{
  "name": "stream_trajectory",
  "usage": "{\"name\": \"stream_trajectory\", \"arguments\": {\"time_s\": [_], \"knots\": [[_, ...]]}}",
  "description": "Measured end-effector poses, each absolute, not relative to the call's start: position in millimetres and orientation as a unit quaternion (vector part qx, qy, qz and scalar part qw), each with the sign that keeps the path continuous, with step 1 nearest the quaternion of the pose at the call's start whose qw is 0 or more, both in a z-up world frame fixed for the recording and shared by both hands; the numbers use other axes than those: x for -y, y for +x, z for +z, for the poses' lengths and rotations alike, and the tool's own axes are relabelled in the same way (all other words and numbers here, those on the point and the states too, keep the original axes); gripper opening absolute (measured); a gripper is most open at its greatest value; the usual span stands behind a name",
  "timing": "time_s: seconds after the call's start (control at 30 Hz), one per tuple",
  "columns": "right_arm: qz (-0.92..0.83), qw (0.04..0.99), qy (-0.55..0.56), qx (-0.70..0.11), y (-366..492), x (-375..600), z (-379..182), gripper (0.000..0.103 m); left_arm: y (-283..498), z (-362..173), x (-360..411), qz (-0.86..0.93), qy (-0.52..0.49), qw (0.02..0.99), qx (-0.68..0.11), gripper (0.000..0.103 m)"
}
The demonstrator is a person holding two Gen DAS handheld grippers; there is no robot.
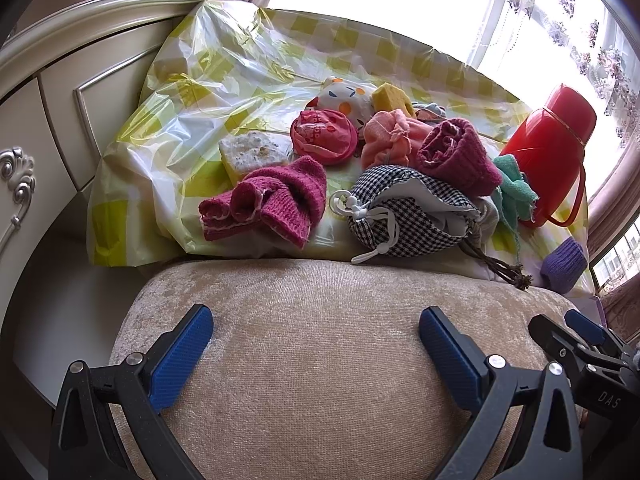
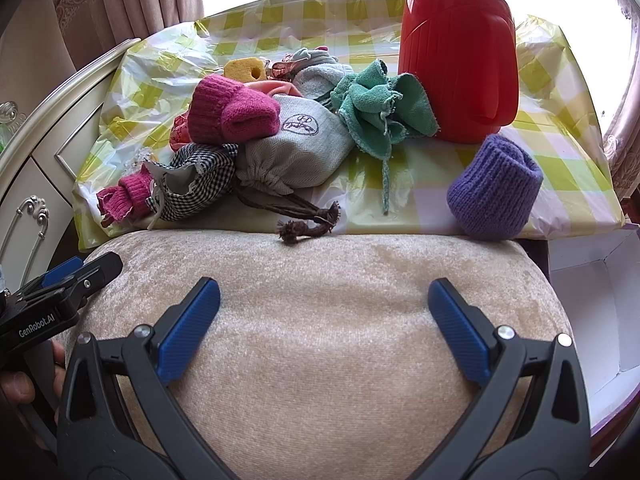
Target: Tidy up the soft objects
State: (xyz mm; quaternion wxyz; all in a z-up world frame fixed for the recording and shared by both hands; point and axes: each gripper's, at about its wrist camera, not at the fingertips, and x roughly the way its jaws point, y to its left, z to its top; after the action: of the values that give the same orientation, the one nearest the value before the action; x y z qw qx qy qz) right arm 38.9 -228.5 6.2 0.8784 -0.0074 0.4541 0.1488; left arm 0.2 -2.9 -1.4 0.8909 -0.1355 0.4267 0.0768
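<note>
Both open tools (image 1: 316, 332) (image 2: 324, 304) hover well short of the soft pile (image 1: 360, 168).

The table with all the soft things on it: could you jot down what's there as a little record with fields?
Surface: yellow checked plastic cover
Hard item: red thermos, upright at the back
Set apart: purple knitted piece, near the front edge
Pile: green cloth, grey drawstring pouch, houndstooth pouch, magenta knits, sponges
In front: beige cushion
Left gripper: open, empty, over the cushion
Right gripper: open, empty, over the cushion
</note>
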Motion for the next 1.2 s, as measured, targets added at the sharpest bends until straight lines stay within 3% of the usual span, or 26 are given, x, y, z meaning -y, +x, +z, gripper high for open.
{"name": "stream_trajectory", "arguments": {"time_s": [0.9, 1.13, 1.2], "knots": [[0.15, 0.876, -0.005, -0.458, 41.8, 229.3, 5.7, 0.103, 7.5, 0.3, 0.2, 0.079, -0.145, 0.888, -0.428, 0.103], [0.167, 0.869, -0.009, -0.465, 46.0, 232.9, 10.0, 0.103, 18.7, 2.4, -10.2, 0.101, -0.164, 0.886, -0.421, 0.085], [0.168, 0.872, 0.0, -0.46, 45.7, 238.4, 13.3, 0.103, 24.5, 3.3, -15.4, 0.108, -0.169, 0.886, -0.419, 0.085]]}}
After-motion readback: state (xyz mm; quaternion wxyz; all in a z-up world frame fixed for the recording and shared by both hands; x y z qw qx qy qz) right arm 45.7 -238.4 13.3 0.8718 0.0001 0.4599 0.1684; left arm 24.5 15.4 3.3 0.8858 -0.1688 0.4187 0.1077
